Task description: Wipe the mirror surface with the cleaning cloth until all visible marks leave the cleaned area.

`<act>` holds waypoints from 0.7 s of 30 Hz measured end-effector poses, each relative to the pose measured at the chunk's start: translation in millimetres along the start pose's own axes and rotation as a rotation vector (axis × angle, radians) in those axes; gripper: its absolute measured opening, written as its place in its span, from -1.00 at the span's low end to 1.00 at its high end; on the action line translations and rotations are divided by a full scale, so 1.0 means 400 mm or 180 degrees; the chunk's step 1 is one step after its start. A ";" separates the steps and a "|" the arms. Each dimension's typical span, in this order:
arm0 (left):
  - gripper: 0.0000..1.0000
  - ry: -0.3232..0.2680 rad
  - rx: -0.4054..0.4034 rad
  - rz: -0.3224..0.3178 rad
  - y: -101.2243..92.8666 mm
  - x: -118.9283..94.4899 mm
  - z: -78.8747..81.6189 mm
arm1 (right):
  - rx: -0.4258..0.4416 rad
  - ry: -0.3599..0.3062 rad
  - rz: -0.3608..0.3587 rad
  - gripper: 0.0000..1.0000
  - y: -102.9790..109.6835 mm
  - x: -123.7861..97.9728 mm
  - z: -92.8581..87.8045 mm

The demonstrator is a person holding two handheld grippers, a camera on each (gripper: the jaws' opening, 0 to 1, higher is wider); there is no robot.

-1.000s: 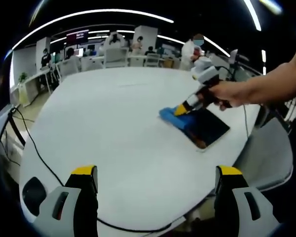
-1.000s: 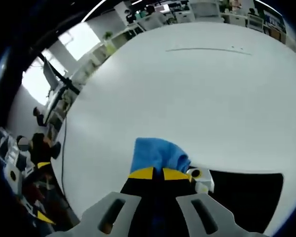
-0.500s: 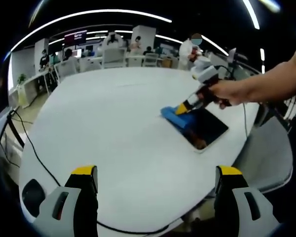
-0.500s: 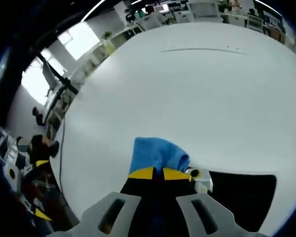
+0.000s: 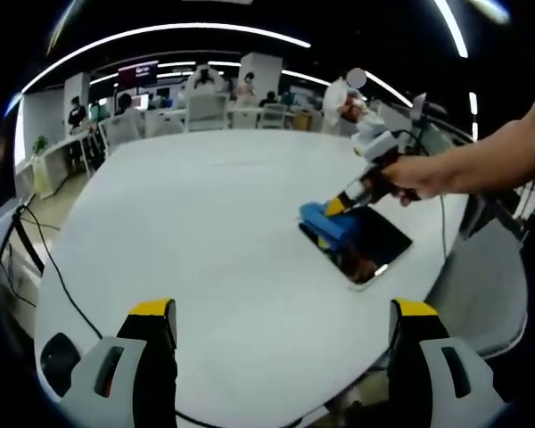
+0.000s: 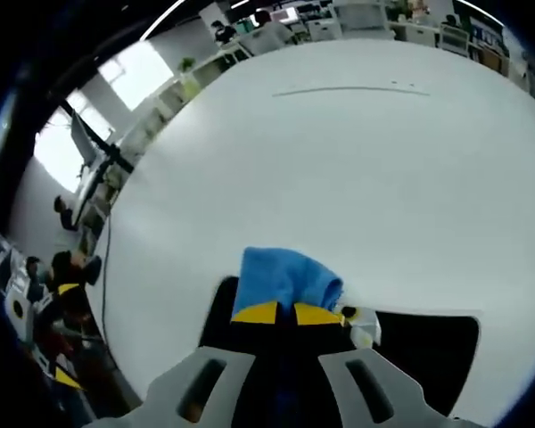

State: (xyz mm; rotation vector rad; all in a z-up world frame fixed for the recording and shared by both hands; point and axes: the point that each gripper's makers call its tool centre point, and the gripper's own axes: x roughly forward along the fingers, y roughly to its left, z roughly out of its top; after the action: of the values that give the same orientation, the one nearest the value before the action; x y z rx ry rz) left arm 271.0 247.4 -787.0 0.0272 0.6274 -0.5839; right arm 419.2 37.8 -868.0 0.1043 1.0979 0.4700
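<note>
Right gripper point(image 6: 276, 313) pinches blue cleaning cloth point(image 6: 285, 278) on mirror point(image 5: 361, 242); left gripper point(image 5: 285, 308) spread, idle. Risk: unbraced mirror sliding across table point(image 5: 205, 232).

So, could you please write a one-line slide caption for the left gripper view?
Right gripper presses a blue cloth onto the dark mirror on a white table.

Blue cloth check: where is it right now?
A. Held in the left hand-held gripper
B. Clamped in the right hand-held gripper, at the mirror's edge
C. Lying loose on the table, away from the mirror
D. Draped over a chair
B: the right hand-held gripper is shut on the blue cloth, which sits at the edge of the dark mirror.
</note>
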 end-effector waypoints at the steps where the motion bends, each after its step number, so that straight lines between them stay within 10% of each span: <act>1: 0.99 -0.0021 0.0028 -0.0012 -0.001 0.000 0.003 | 0.0005 0.0002 -0.0007 -1.00 -0.004 -0.002 -0.001; 21: 0.99 -0.0201 0.0126 -0.0169 -0.033 -0.001 0.057 | 0.0026 0.0030 -0.0117 -1.00 -0.053 -0.023 -0.009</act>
State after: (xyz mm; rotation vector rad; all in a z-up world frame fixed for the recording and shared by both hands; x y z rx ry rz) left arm 276.5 232.0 -766.3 0.0292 0.5565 -0.6463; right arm 419.1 14.4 -868.4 0.0890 1.1093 0.4337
